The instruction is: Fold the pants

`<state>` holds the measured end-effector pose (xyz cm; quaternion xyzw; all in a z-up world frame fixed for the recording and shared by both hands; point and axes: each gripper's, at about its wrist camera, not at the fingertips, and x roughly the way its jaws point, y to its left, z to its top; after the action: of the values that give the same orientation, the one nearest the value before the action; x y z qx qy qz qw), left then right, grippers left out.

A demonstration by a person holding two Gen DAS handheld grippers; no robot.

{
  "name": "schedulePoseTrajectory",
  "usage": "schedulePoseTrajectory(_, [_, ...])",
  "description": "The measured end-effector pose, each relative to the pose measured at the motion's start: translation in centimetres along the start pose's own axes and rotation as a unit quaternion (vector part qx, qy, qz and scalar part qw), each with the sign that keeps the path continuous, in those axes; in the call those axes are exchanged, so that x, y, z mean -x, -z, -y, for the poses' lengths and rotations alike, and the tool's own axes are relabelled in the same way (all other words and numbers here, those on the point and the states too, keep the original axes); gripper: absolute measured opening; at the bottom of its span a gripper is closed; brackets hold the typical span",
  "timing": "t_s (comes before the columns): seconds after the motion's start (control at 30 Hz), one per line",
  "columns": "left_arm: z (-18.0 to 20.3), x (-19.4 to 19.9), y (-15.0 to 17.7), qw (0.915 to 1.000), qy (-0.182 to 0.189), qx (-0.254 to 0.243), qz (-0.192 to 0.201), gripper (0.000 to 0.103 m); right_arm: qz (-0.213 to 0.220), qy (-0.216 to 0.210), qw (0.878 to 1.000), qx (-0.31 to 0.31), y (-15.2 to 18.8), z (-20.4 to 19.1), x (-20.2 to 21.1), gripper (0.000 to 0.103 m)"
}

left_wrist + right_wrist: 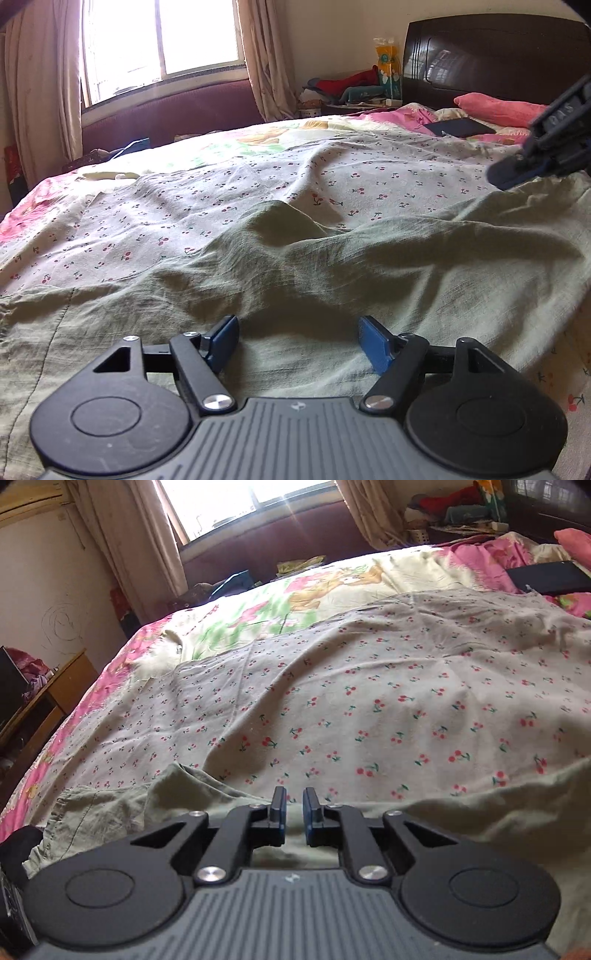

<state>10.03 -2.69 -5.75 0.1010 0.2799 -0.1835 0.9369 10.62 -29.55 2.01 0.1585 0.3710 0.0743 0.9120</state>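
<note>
The left hand-held gripper (297, 341) hovered low over the pants (332, 266), its blue pads spread wide apart and holding nothing. The right hand-held gripper (294, 814) had its pads drawn nearly together with a thin gap between them; green cloth lay right under and behind the tips, but whether any fold of it was pinched there I cannot tell. In the left wrist view the right hand-held gripper (509, 177) showed at the far right, at the pants' far edge.

The pants, pale olive and much creased, lay spread on the cherry-print sheet (369, 701) at the near side of the bed (258, 602). Their long axis ran crosswise to both cameras, left to right. A stitched hem or band (74, 816) showed at the left end in the right wrist view, and the cloth ran on past the right edge of that view. A raised ridge (273, 214) stood in the middle of the cloth, ahead of the left hand-held gripper.

The left one was the nearer to the middle of the garment, with cloth directly below and ahead of its open pads. In my judgement the fold was barely started, and the next grasp would be on the near edge just ahead.
</note>
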Motion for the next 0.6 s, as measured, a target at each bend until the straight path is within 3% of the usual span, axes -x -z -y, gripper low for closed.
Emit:
schedulePoseTrajectory(0.1, [1.1,0.6,0.2,0.9995,-0.008,-0.029,0.012,0.084,0.017,0.072,0.994,-0.086,4.0,4.1,5.3,0.013])
schedulePoseTrajectory(0.23, [3.5,1.5,0.1,0.9964,-0.015,-0.076,0.032,0.084,0.081,0.132,0.966,-0.209,7.5,11.0,11.8,0.027])
schedulePoseTrajectory(0.37, [5.9,2.0,-0.2,0.9950,0.004,-0.095,0.031,0.084,0.109,0.101,0.945,-0.292,9.6,15.5,12.6,0.030])
schedulePoseTrajectory(0.6, [7.1,2.2,-0.4,0.9941,0.007,-0.106,0.022,0.084,0.159,0.053,0.917,-0.363,11.5,18.9,7.9,0.030])
